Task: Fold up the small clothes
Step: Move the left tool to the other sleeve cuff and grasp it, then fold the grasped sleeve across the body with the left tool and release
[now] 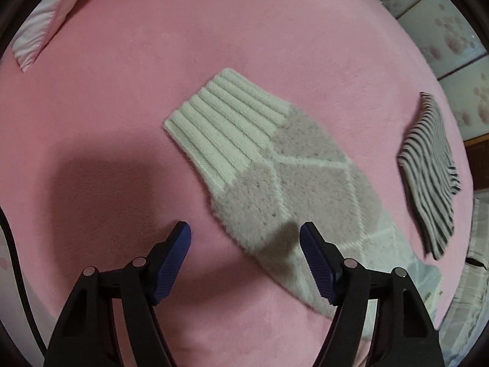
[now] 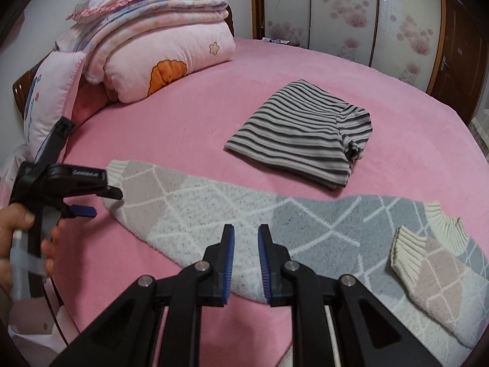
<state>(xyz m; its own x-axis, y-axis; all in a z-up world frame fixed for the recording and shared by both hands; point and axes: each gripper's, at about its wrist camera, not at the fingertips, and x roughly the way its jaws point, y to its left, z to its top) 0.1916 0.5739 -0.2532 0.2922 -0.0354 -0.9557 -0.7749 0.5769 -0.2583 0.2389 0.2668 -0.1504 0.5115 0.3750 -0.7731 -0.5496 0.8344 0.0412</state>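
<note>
Sweater [image 2: 214, 214] lies flat across near part of pink bed [image 2: 183, 122], sleeve stretched out to the left, other sleeve [image 2: 428, 269] folded back over the body at right.

Left gripper [image 1: 244, 244] hangs over the left sleeve [image 1: 275, 168] just short of the ribbed cuff [image 1: 226, 122]. Fingers apart, nothing clamped; one blue pad over bare sheet, the other over the knit. In right wrist view same gripper [image 2: 101, 203] sits at the cuff end, person's hand [image 2: 18, 238] on the handle.

Right gripper [image 2: 246, 238] over sweater's near edge, mid body. Fingers close together w/ narrow gap, nothing between them.

Risks (judgement):
- Left pads straddle the sleeve edge → may pinch only top layer or sheet plush along w/ knit; fold would then drag or open up.
- Fuzzy thick knit; shallow bite could slip mid-lift.
- Right gripper not holding → body may shift when sleeve is pulled across.

Surroundings: striped garment [image 2: 302, 134], already folded, far side of sweater, near but apart; long sleeve swing could brush it. Stacked quilts [image 2: 159, 46] + pillow [image 2: 52, 98] far left, well apart. Wardrobe doors [image 2: 351, 15] beyond bed. Nothing blocks the sleeve path.
</note>
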